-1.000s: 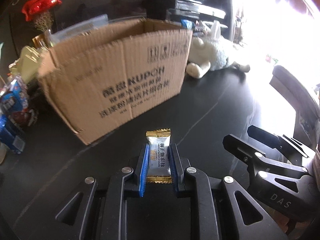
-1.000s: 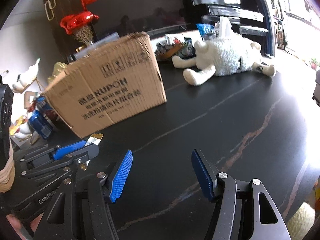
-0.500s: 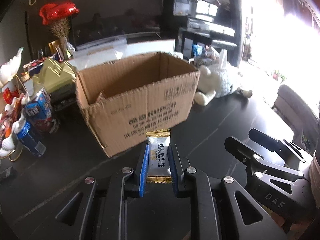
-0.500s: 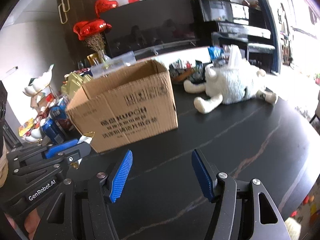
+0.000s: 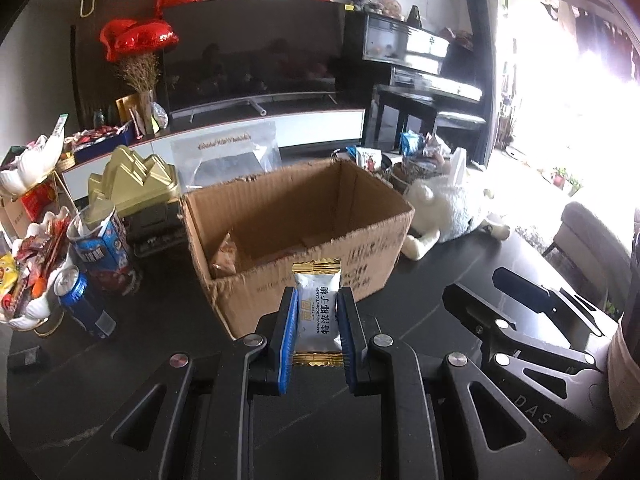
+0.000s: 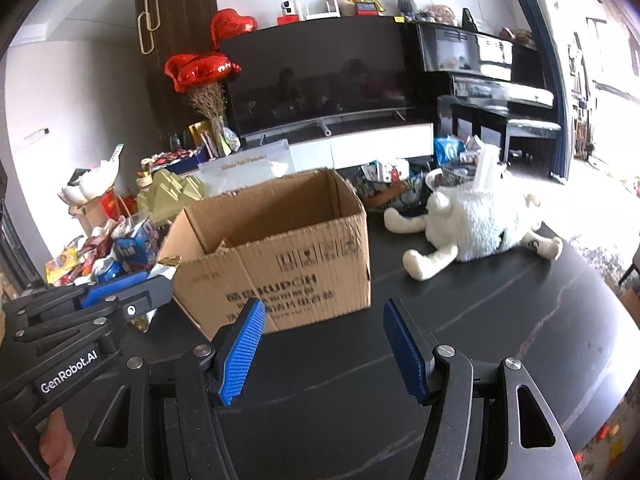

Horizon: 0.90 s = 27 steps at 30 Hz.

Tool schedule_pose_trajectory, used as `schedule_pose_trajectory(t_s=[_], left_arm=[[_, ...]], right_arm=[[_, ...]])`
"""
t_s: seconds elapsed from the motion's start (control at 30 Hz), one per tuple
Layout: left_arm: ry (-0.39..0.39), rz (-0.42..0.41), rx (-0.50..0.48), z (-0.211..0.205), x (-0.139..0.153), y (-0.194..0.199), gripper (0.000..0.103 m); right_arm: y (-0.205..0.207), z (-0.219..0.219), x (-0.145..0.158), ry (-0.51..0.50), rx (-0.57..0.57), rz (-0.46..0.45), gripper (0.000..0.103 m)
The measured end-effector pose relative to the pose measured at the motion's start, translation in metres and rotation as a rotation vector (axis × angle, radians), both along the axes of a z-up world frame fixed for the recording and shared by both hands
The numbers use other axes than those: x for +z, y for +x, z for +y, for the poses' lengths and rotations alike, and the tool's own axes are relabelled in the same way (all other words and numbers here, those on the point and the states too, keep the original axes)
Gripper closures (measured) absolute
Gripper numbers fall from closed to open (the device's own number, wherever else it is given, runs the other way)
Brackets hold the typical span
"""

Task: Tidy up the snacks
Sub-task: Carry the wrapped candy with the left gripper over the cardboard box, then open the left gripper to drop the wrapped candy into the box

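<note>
My left gripper (image 5: 317, 308) is shut on a white and gold coconut candy packet (image 5: 317, 310) and holds it raised just in front of the near wall of an open cardboard box (image 5: 256, 296). An orange snack bag (image 5: 226, 258) lies inside the box at its left. My right gripper (image 6: 324, 340) is open and empty above the black table, to the right of the box (image 6: 280, 264). The left gripper (image 6: 120, 300) also shows at the left of the right wrist view, and the right gripper (image 5: 520, 312) at the right of the left wrist view.
A white plush sheep (image 6: 476, 228) lies right of the box. Blue cans and a carton (image 5: 88, 276), snack packets (image 5: 24, 276) and a gold box (image 5: 132, 184) crowd the table's left. More snacks (image 6: 384, 184) sit behind the box. The black table (image 6: 500, 320) stretches right.
Both grippers have risen, the left one the most. The box's open inside now shows from above. The left gripper still holds the candy; the right stays open.
</note>
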State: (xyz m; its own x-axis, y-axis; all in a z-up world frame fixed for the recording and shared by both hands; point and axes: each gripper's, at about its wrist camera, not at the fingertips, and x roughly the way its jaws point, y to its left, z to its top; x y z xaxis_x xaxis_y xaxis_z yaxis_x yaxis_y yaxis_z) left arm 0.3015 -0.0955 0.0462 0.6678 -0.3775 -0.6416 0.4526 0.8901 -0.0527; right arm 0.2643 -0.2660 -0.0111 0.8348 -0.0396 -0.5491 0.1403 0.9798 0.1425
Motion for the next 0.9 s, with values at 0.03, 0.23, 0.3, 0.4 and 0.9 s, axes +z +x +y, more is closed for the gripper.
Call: schedule_pose_trajectory(t_s=[0.03, 0.23, 0.3, 0.4, 0.9], left_arm=[[-0.002, -0.001, 0.004, 0.000, 0.001, 0.002, 0.082], [-0.003, -0.012, 0.021, -0.004, 0.013, 0.021, 0.082], [-0.002, -0.013, 0.025, -0.005, 0.015, 0.027, 0.082], [0.000, -0.011, 0.032, -0.007, 0.017, 0.037, 0.082], [0.010, 0.050, 0.061, -0.020, 0.001, 0.091, 0.082]], right_arm=[[0.002, 0.000, 0.002, -0.004, 0.001, -0.004, 0.040], [0.016, 0.001, 0.018, -0.031, 0.008, -0.026, 0.040], [0.021, 0.001, 0.021, -0.039, 0.008, -0.030, 0.040], [0.030, 0.001, 0.024, -0.043, 0.015, -0.027, 0.040], [0.079, -0.008, 0.020, -0.063, 0.021, 0.010, 0.040]])
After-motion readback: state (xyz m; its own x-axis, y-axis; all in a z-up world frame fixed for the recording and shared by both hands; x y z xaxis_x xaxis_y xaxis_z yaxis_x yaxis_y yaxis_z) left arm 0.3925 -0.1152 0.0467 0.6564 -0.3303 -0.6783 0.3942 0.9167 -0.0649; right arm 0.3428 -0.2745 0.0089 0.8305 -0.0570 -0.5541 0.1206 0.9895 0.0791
